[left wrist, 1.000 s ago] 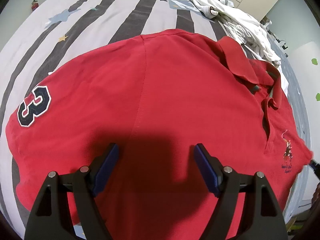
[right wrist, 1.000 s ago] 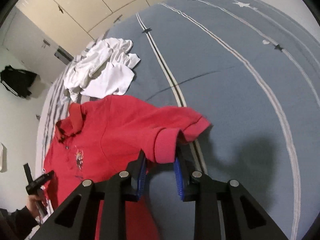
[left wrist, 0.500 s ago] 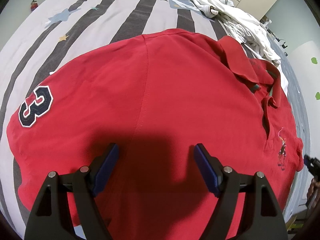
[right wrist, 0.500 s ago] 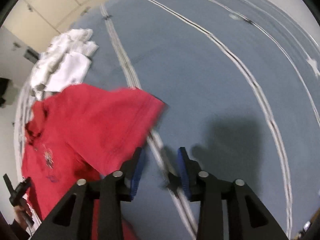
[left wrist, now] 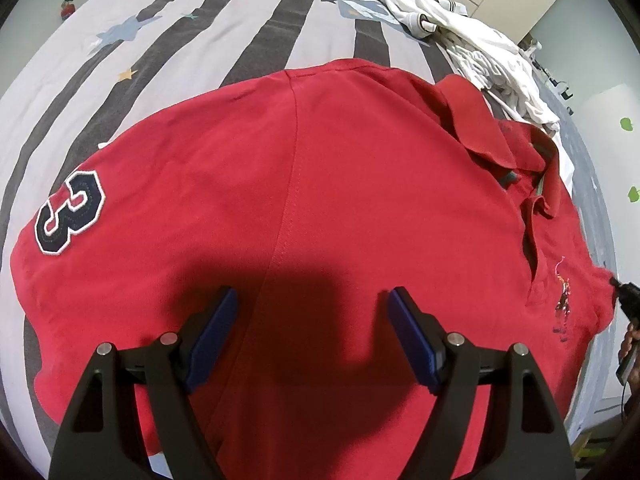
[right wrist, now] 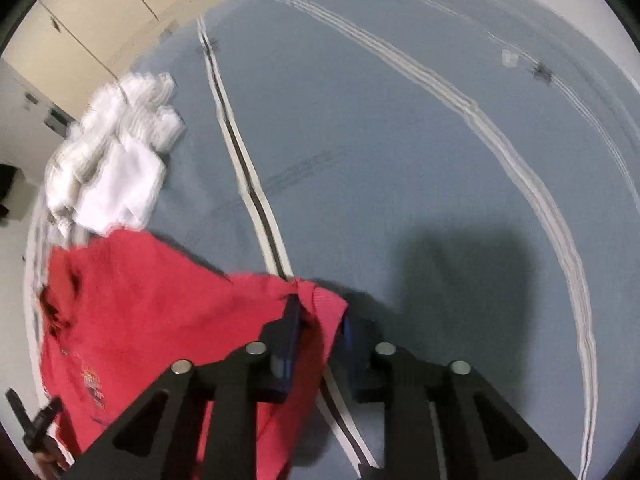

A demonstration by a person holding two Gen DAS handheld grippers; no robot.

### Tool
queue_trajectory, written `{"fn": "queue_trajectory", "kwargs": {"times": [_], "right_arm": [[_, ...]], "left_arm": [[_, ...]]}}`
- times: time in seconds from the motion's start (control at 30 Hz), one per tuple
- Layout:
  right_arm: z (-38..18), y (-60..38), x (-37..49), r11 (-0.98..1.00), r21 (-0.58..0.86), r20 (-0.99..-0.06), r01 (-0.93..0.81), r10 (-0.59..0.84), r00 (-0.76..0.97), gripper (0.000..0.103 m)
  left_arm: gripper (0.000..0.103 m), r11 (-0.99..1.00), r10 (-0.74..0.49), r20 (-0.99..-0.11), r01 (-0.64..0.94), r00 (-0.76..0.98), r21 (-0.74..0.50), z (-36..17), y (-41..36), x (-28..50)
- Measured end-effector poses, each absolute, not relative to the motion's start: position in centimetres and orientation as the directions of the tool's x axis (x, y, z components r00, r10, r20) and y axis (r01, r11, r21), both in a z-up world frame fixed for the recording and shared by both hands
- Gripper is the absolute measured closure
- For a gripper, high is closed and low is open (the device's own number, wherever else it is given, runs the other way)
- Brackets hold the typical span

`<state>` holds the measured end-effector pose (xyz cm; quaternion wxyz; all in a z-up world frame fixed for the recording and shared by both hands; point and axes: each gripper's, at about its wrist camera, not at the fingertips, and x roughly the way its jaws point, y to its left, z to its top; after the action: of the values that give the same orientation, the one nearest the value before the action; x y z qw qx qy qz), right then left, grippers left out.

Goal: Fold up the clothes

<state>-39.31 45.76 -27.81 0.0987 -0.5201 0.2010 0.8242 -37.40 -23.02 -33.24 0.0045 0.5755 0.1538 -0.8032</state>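
Left wrist: red polo shirt (left wrist: 320, 208) flat, collar (left wrist: 476, 128) upper right.

I see a bed (left wrist: 248, 20) with grey-and-white striped, star-printed bedding. Cream cupboards (right wrist: 92, 20) line the far wall. Green stickers (left wrist: 626, 124) dot a pale wall.

Both your wrist cameras look steeply down, close over the bed (left wrist: 248, 12); they share the red polo shirt (left wrist: 320, 200).

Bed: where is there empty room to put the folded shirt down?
The widest bare patch is the blue cover right of the red shirt and the white clothes. The striped cover beyond the shirt, left of the white pile, is bare too. Around that pile it is crowded.
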Motion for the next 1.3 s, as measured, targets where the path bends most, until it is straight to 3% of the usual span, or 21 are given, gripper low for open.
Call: {"fn": "queue_trajectory", "kwargs": {"times": [0.1, 0.2, 0.27, 0.33, 0.4, 0.5, 0.67, 0.8, 0.9, 1.13, 1.3], "right_arm": [[-25.9, 46.5, -39.2, -0.904, 0.208, -0.876, -0.374, -0.002, -0.483, 0.089], [-30.3, 46.7, -39.7, -0.932, 0.083, -0.966, -0.352, 0.012, -0.258, 0.084], [-31.3, 47.3, -39.4, -0.921, 0.085, -0.977, -0.381, -0.003, -0.213, 0.080], [-30.7, 48.0, -39.0, -0.898, 0.104, -0.972, -0.426, -0.002, -0.233, 0.057], [-28.2, 48.6, -38.6, -0.870, 0.144, -0.942, -0.472, 0.025, -0.333, 0.049], [-24.1, 47.4, -39.0, -0.883, 0.072, -0.887, -0.464, 0.156, -0.435, 0.048], [-22.2, 40.4, -42.3, -0.966, 0.108, -0.851, -0.236, 0.033, -0.525, 0.046], [-24.5, 30.7, -47.4, -0.997, 0.074, -0.849, 0.011, -0.069, -0.523, 0.043], [-27.6, 25.2, -51.3, -0.988, -0.017, -0.877, 0.152, -0.059, -0.477, 0.043], [-29.1, 20.8, -55.5, -0.949, -0.077, -0.877, 0.305, -0.081, -0.473, 0.043], [-31.6, 18.2, -57.0, -0.887, -0.144, -0.925, 0.439, -0.038, -0.379, 0.045]], "left_arm": [[0.028, -0.944, 0.176, -0.921, 0.205, -0.348, -0.258, -32.9, -23.6, -37.1], [0.028, -0.931, 0.180, -0.920, 0.240, -0.349, -0.274, -32.5, -24.3, -36.8], [0.028, -0.929, 0.170, -0.911, 0.247, -0.377, -0.276, -31.7, -24.9, -36.5], [0.028, -0.926, 0.161, -0.899, 0.252, -0.407, -0.280, -30.8, -25.4, -36.4], [0.028, -0.928, 0.143, -0.889, 0.253, -0.435, -0.273, -30.0, -25.8, -36.6], [0.028, -0.939, 0.109, -0.880, 0.244, -0.462, -0.244, -29.3, -26.6, -37.5], [0.028, -0.968, 0.026, -0.878, 0.206, -0.478, -0.141, -29.5, -26.8, -41.0], [0.028, -0.986, 0.004, -0.882, 0.144, -0.471, -0.081, -30.4, -25.9, -45.2], [0.028, -0.993, -0.001, -0.876, 0.104, -0.481, -0.056, -30.6, -25.3, -48.2], [0.028, -0.998, 0.055, -0.891, 0.008, -0.450, -0.066, -31.9, -23.1, -53.0], [0.028, -0.999, 0.041, -0.912, -0.032, -0.409, -0.030, -33.9, -21.1, -54.5]]}}
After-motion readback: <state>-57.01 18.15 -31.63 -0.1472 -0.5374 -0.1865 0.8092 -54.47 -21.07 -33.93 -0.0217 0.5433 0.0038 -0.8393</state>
